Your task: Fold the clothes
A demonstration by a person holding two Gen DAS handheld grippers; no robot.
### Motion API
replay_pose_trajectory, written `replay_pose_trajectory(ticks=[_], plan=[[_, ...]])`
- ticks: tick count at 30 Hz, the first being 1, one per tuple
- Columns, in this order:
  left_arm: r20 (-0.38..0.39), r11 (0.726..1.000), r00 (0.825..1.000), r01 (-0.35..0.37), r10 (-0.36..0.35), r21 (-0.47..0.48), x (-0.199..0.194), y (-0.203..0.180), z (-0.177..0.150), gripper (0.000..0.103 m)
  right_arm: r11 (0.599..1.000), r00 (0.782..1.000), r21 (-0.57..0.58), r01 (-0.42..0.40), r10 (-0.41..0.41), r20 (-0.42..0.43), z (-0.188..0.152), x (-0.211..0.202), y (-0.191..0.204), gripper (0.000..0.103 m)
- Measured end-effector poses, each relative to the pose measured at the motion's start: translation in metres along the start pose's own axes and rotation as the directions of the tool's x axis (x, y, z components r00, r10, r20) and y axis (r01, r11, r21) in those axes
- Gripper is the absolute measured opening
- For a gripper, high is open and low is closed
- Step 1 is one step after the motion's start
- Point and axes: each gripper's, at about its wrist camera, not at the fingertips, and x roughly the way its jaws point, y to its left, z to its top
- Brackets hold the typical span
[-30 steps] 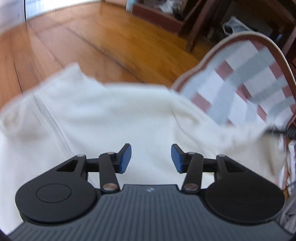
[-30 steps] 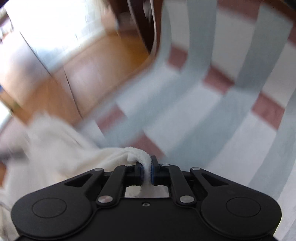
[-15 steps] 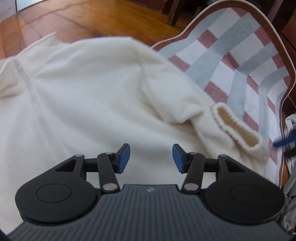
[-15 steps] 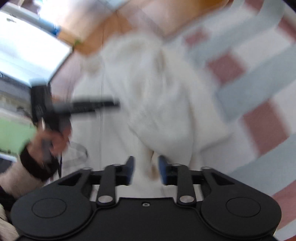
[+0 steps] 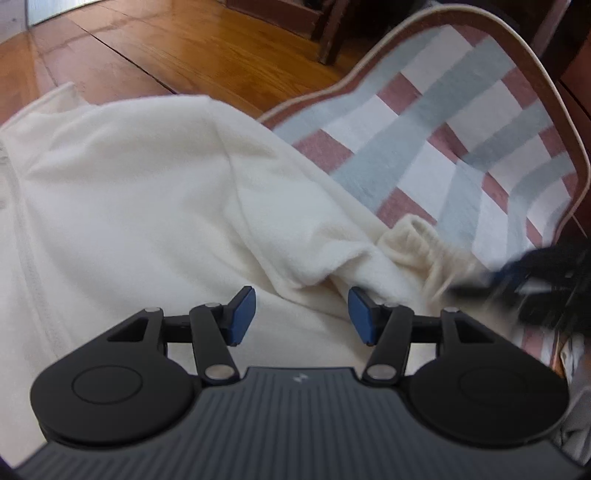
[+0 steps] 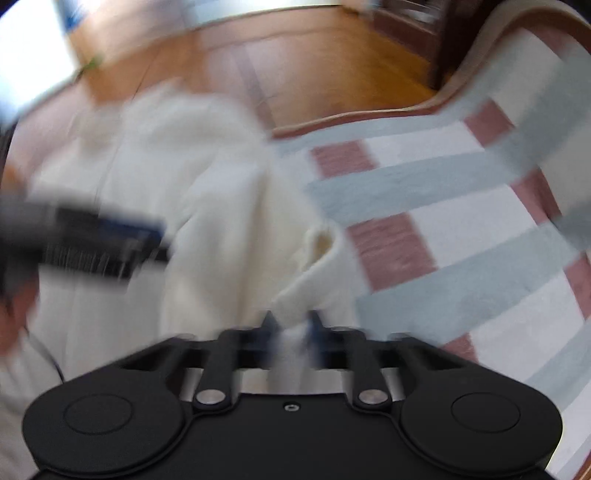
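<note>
Cream sweater (image 5: 155,206) spread half over the wooden floor (image 5: 177,48) and half over the checked rug (image 5: 461,147), dark furniture legs (image 5: 328,33) beyond the rug's far edge, nothing lying across the garment itself. Left tongs (image 5: 301,319) wide open over the sweater body, blue pads (image 5: 242,317) gripping nothing, ribbed cuff (image 5: 410,240) just past them toward the rug and the blurred right tongs (image 5: 546,280) beside it. From the right wrist view, right tongs (image 6: 291,332) smeared by motion, a strip of cream cloth between them, cannot tell whether clamped or loose.
</note>
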Motion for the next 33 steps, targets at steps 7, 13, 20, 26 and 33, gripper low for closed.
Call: replay_pose_trajectory(ticks=[7, 13, 20, 26, 33], plan=[[-0.021, 1.0, 1.0, -0.012, 0.012, 0.008, -0.002, 0.004, -0.007, 0.053, 0.93, 0.831, 0.309, 0.201, -0.329, 0.45, -0.012, -0.142, -0.084, 0.016], [-0.046, 0.999, 0.999, 0.003, -0.001, 0.033, 0.005, -0.008, -0.016, 0.054, 0.773, 0.837, 0.454, 0.444, -0.538, 0.097, -0.091, -0.104, -0.139, 0.02], [0.02, 0.972, 0.992, -0.127, 0.125, 0.2, 0.006, -0.032, -0.008, 0.056, 0.739, 0.885, 0.538, 0.406, -0.465, -0.03, -0.101, -0.09, -0.166, 0.047], [-0.002, 0.984, 0.999, -0.049, 0.05, 0.169, 0.019, -0.031, 0.011, 0.057, 0.758, 0.91, 0.538, 0.37, -0.413, -0.044, -0.066, -0.075, -0.191, 0.07], [0.014, 0.996, 0.999, -0.037, 0.036, 0.08, 0.025, -0.01, 0.038, 0.058, 0.717, 0.917, 0.605, 0.346, -0.395, -0.056, -0.083, -0.021, -0.208, 0.045]])
